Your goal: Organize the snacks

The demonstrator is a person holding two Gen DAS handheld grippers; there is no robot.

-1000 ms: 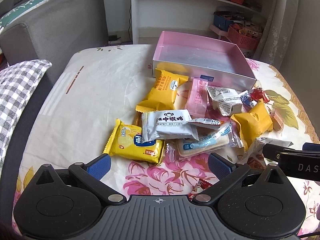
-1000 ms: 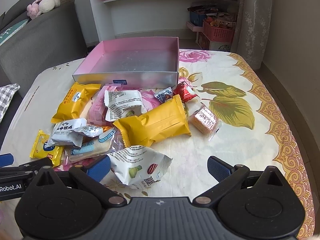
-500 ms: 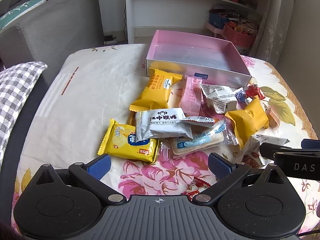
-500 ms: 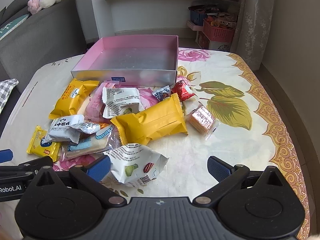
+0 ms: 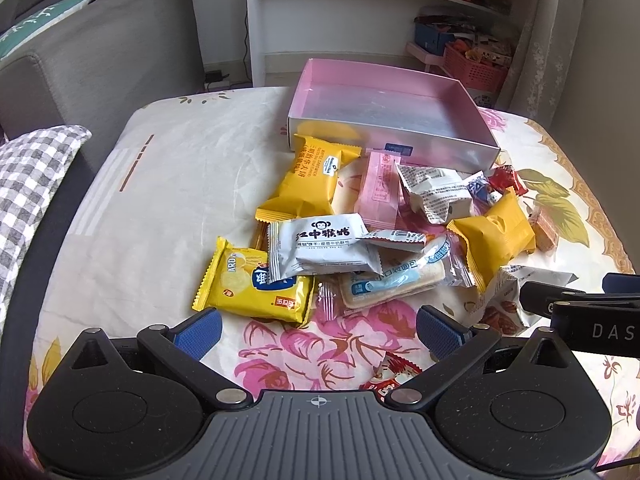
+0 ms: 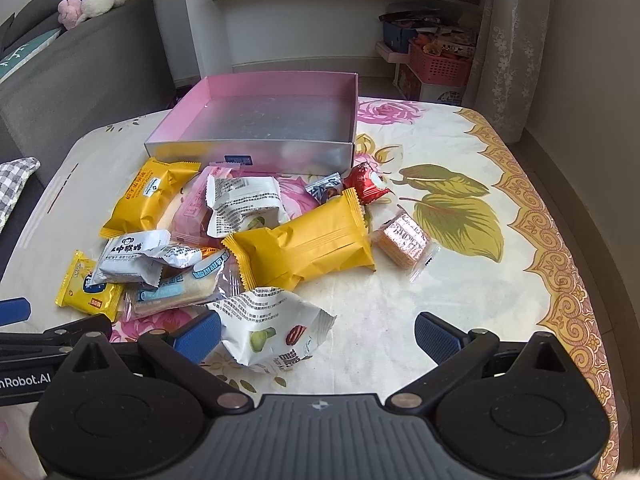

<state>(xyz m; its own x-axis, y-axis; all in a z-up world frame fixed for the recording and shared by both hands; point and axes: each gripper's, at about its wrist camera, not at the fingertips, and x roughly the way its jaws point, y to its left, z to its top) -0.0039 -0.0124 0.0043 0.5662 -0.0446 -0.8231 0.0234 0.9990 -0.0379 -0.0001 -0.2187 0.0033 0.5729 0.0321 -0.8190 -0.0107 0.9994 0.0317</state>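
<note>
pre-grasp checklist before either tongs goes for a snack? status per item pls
1. Left tongs open and holding nothing: ok.
2. Right tongs open and holding nothing: ok.
3. Pink box has room: ok, no snacks inside, opening faces up.
4. Nearest target for the right tongs free to lift: ok, the white nut pouch lies at the front of the pile with nothing on top of it.
5. Nearest target for the left tongs free to lift: not ok, the yellow cracker pack is partly under the white monkey-logo pack.
6. Tongs apart from each other: cannot tell, each shows at the edge of the other's view, close by.
</note>
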